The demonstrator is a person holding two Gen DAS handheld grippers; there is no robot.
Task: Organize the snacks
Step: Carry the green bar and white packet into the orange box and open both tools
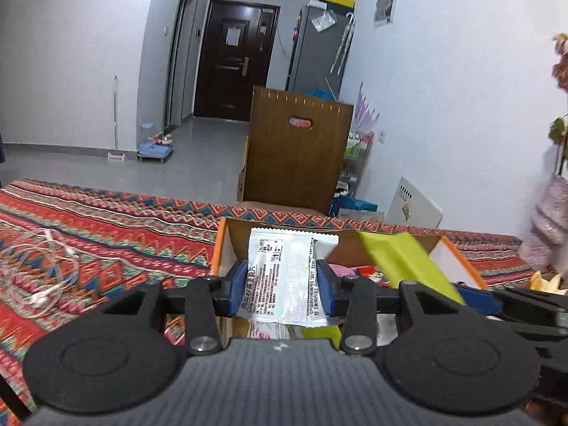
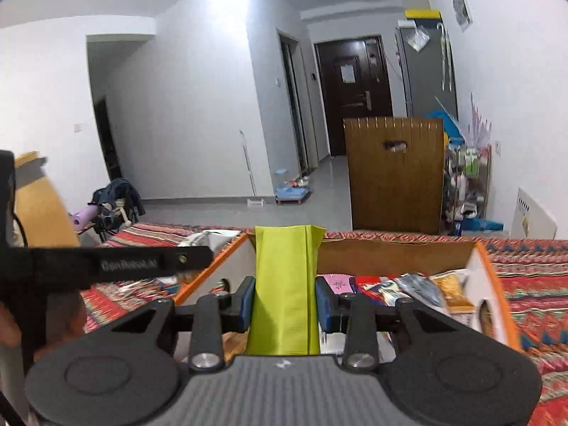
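A: The left gripper point(image 1: 285, 285) is clamped on a white packet point(image 1: 287, 277), blue pads pressing both of its long edges, and the packet stands upright above the near end of the cardboard box point(image 1: 222, 245). The right gripper point(image 2: 285, 303) is pinching a lime-green packet point(image 2: 285, 284) the same way, over the same box point(image 2: 486, 277).

B: So both snacks are carried, neither is down yet. Where does the box sit?

A: On the patterned cloth point(image 1: 106, 227), with its orange-edged flaps open. Pink, red and silvery packs point(image 2: 390, 285) already lie across the bottom, mostly toward the right side in the right wrist view.

B: Then the step in hand looks like placing both packets inside. What would make that go well?

A: Probably lowering each one well past the rim before letting go, so it cannot tip over the wall. The two grippers are close beside each other; the green packet point(image 1: 408, 262) shows just to the right of the white one in the left wrist view, so one at a time seems safer than both together.

B: And where to aim?

A: The left end near the white inner wall appears less crowded. Keeping the packets upright and sliding them against the wall should save room.
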